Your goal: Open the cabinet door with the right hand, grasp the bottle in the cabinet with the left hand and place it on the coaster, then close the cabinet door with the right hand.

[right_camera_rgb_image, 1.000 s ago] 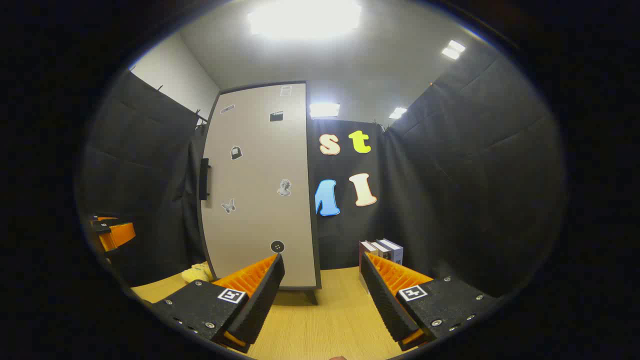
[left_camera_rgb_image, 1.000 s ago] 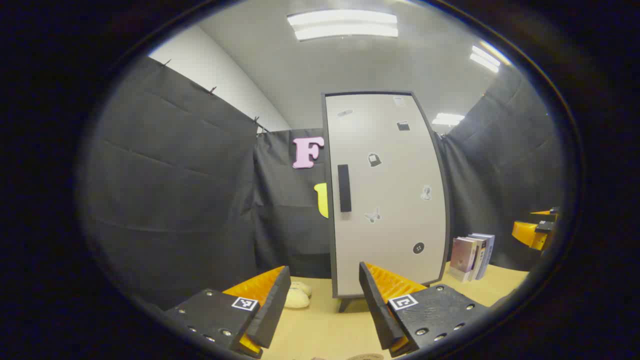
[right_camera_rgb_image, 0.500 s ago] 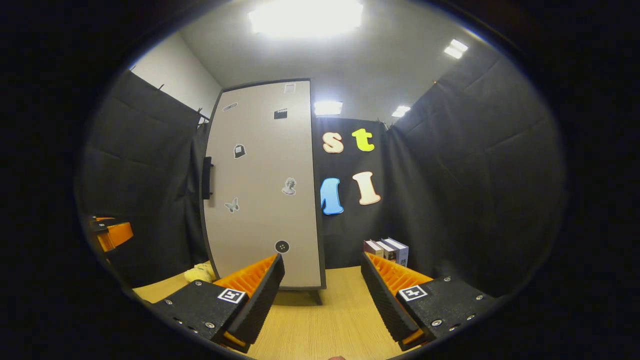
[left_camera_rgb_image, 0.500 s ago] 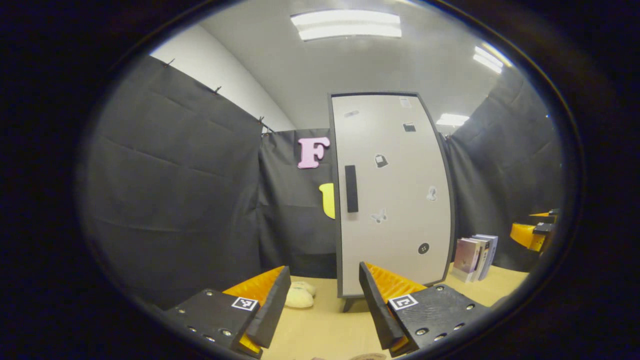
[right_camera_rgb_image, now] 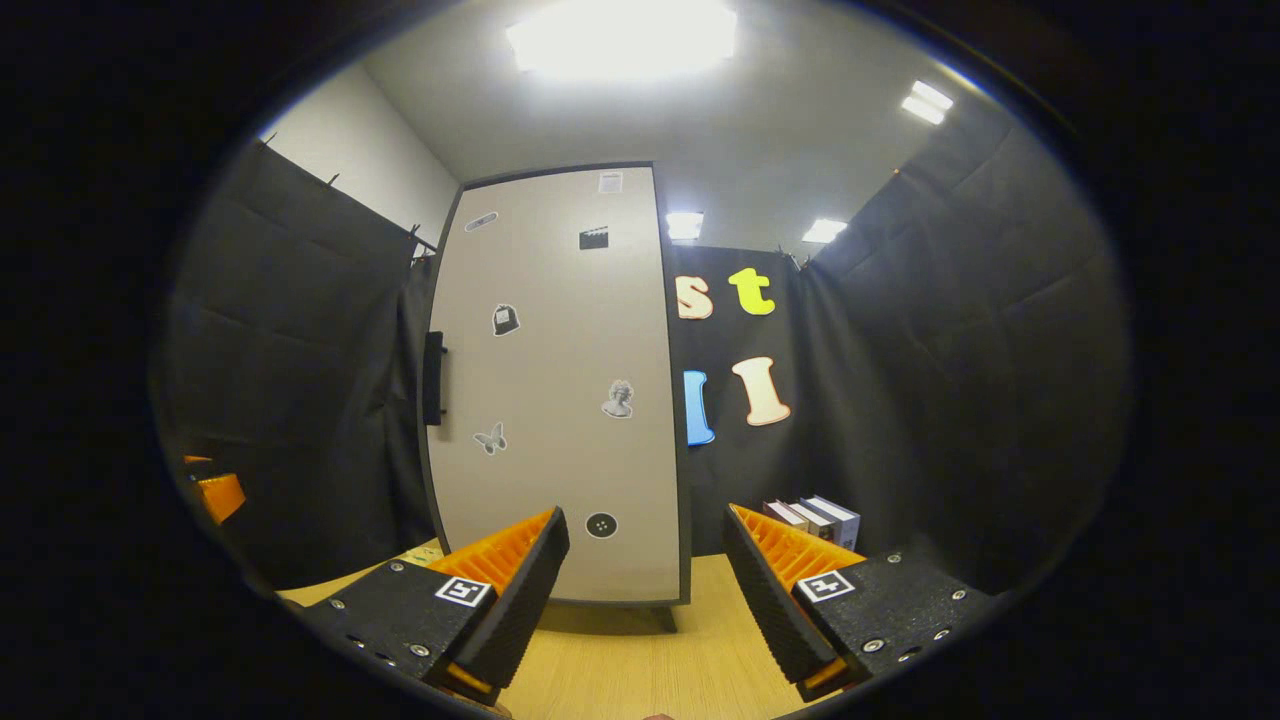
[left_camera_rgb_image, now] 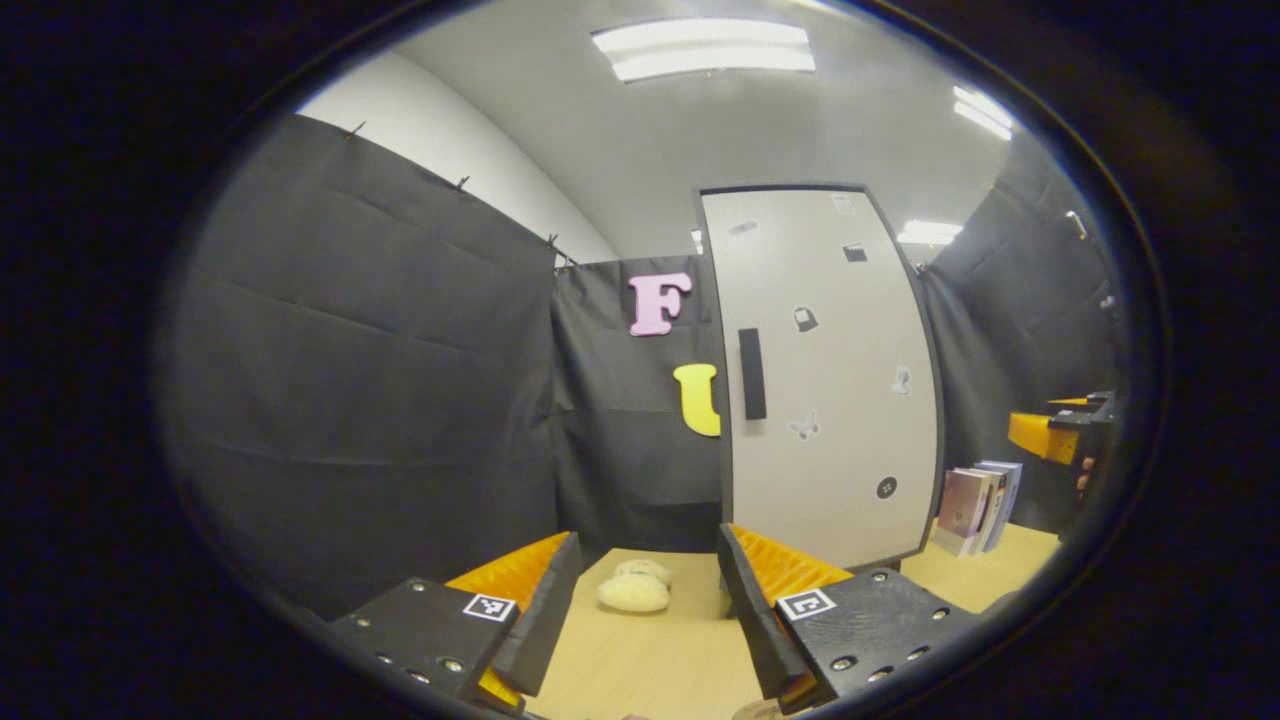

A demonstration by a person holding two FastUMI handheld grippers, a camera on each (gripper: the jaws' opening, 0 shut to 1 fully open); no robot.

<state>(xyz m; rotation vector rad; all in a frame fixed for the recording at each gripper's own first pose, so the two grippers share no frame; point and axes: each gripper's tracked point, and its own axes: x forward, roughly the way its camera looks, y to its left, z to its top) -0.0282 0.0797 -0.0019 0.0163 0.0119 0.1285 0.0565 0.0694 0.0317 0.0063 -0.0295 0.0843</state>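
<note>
Cabinet (left_camera_rgb_image: 830, 400), door shut, standing upright on the wooden bench (left_camera_rgb_image: 650, 660); its contents are hidden behind the door. In the left gripper view it rises ahead and to the right of the left tool (left_camera_rgb_image: 650, 610); in the right gripper view it stands ahead and slightly left of the right tool (right_camera_rgb_image: 645, 590). A dark vertical handle (left_camera_rgb_image: 752, 373) sits near the door's left edge, and small stickers are scattered across the pale panel. Both tools have their fingers spread apart with nothing between them. Two pale rounded objects (left_camera_rgb_image: 634, 590), possibly plush, lie on the bench just ahead of the left tool. A row of upright books (right_camera_rgb_image: 815, 517) stands beside the cabinet, ahead of the right tool's right finger.
</note>
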